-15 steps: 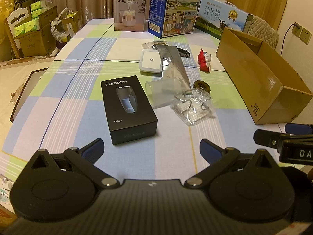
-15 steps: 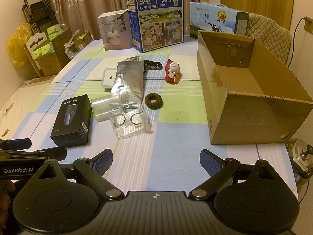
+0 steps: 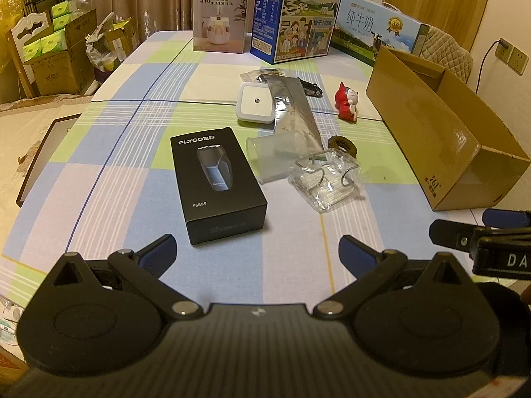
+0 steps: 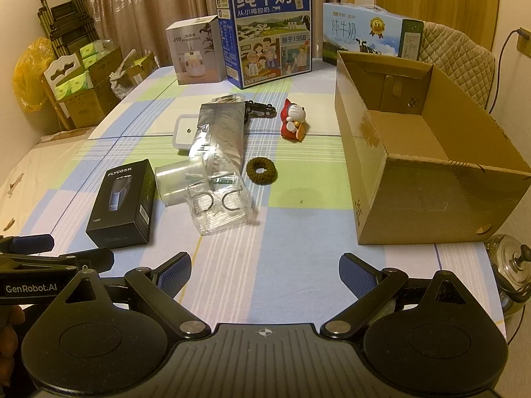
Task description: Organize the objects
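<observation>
Both tools hang over the near edge of the table (image 4: 265, 265), tipped down toward the clutter. The left hand-held gripper (image 3: 257, 252) has its jaws spread wide with nothing between them, and the right hand-held gripper (image 4: 265, 273) is the same: fully parted, empty.

The loose things sit in a cluster about mid-table. Nearest the left tool is the black shaver box (image 3: 217, 184), lying flat; it looks stiff and square-sided, probably with some weight inside, so I'd pinch it across its narrow width, where the pads can press on flat card. Touching each other just beside it are a clear plastic cup (image 4: 177, 180) on its side and a crinkly clear package (image 4: 219, 207), both light, slippery and easy to crush; a gentle squeeze at the package's edge seems wisest. A silver foil pouch (image 4: 220, 136) lies partly over a white square night light (image 3: 255, 102). The brown hair tie (image 4: 261, 170) is soft and will flatten. The red figurine (image 4: 292, 121) stands further back.

The open cardboard box (image 4: 431, 195) waits empty at the right edge, the likely destination.
</observation>
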Demonstrator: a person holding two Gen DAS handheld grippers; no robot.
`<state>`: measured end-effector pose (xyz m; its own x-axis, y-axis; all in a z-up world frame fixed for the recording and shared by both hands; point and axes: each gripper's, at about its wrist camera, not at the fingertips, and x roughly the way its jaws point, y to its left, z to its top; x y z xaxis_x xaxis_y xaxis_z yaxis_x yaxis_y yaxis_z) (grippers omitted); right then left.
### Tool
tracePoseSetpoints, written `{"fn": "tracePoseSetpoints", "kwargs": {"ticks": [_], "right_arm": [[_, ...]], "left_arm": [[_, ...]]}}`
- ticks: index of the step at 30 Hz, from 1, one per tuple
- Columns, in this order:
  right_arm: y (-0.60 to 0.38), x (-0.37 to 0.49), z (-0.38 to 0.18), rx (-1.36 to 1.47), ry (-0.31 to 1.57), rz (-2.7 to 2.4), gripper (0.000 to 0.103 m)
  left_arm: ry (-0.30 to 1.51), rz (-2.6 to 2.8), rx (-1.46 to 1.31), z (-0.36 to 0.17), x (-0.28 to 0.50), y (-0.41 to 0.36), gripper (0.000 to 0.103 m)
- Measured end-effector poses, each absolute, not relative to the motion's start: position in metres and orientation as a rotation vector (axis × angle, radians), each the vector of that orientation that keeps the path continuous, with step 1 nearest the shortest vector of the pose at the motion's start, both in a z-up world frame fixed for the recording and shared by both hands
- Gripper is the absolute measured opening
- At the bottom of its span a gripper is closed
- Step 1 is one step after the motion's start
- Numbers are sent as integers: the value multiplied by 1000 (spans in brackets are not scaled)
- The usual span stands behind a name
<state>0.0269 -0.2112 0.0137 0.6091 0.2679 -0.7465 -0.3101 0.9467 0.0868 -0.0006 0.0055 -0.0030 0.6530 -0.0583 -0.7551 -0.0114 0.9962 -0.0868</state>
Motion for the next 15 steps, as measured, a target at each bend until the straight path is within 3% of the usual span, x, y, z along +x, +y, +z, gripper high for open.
{"fn": "tracePoseSetpoints", "kwargs": {"ticks": [15], "right_arm": [[-211,26,13,-51,855,335,94]], "left_arm": [[861,-25,-87,-3,0,6,102]]}}
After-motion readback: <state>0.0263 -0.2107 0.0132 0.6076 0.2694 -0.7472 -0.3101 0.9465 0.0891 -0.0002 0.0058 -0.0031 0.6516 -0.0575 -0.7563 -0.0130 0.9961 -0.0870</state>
